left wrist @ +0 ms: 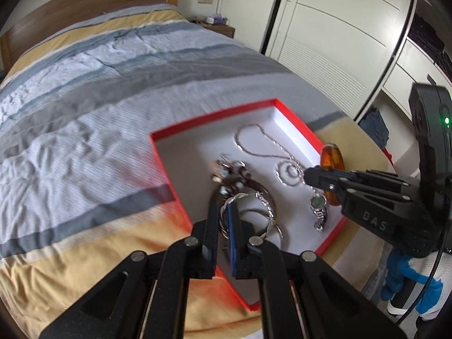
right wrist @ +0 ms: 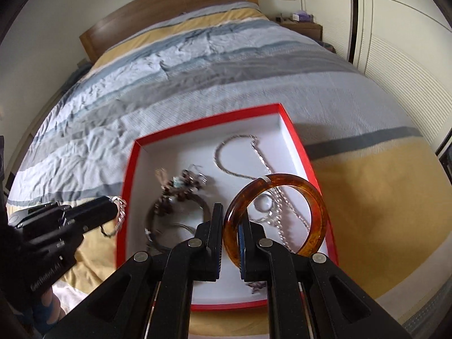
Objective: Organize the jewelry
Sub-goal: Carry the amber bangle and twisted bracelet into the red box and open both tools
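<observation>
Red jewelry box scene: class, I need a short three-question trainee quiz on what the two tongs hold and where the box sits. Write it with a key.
1. Multiple choice: what do the right tongs grip?
A. an amber bangle
B. a pearl earring
C. a gold ring
2. True or false: the red box stands on a wooden table.
3. Short answer: which tongs hold the silver bracelet?

Key:
1. A.
2. False; it sits on the bed.
3. The left tongs.
</observation>
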`<control>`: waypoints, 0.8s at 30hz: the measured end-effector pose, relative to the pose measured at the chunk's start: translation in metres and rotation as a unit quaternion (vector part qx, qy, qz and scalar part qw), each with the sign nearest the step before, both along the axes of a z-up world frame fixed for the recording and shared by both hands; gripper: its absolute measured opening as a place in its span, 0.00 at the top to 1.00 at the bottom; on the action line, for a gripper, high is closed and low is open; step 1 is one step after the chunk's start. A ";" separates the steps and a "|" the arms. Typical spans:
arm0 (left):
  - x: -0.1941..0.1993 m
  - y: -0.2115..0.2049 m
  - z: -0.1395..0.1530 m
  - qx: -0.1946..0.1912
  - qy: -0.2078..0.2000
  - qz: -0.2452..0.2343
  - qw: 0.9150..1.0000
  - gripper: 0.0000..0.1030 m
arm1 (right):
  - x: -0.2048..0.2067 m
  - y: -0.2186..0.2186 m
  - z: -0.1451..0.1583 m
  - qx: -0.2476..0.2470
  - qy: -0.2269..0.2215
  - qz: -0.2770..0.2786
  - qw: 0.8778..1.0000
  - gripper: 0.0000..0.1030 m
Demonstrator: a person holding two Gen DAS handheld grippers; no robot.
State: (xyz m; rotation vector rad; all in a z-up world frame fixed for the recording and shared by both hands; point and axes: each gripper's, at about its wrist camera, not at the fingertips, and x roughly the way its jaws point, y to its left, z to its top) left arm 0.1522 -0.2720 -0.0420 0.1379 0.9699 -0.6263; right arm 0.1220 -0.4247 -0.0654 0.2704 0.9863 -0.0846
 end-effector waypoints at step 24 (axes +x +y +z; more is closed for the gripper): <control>0.005 -0.008 -0.028 0.037 -0.008 0.004 0.999 0.93 | 0.000 0.002 -0.041 -0.004 0.060 0.016 0.998 0.89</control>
